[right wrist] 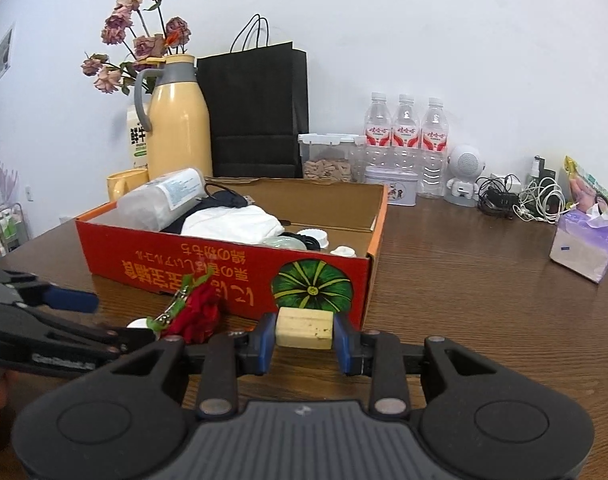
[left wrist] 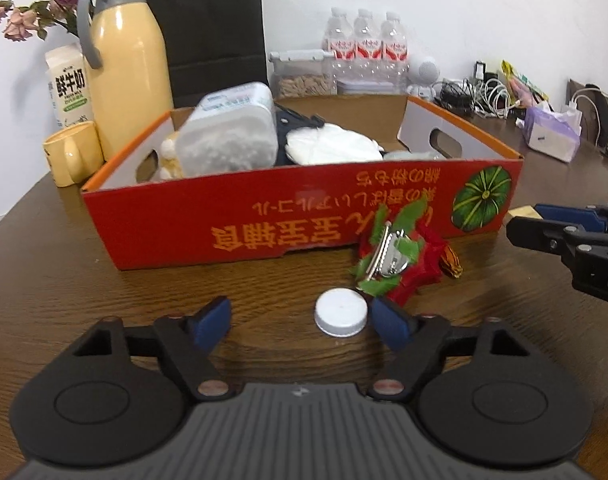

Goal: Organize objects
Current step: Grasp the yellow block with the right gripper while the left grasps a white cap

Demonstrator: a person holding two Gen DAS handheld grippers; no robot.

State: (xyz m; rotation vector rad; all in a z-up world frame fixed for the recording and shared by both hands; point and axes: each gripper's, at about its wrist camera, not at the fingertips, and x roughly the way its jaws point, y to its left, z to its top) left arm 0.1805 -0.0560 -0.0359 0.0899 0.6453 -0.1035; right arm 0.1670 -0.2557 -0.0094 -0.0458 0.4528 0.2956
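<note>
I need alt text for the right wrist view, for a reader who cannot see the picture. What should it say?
The right gripper holds a pale wooden block between its blue pads, just in front of a red cardboard box with a green pumpkin picture. A red artificial flower lies on the brown table beside the box, and the left gripper enters from the left.

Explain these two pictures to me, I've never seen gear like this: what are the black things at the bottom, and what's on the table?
A person holds two hand-held grippers, each with a camera looking along its fingers. The left camera shows the left gripper open over a wooden table, with a white cap lying between its fingers. Beyond the cap lies a red flower clip, then a red cardboard box partly filled with things. The right camera shows the right gripper shut on a wooden block in front of that box.
</note>
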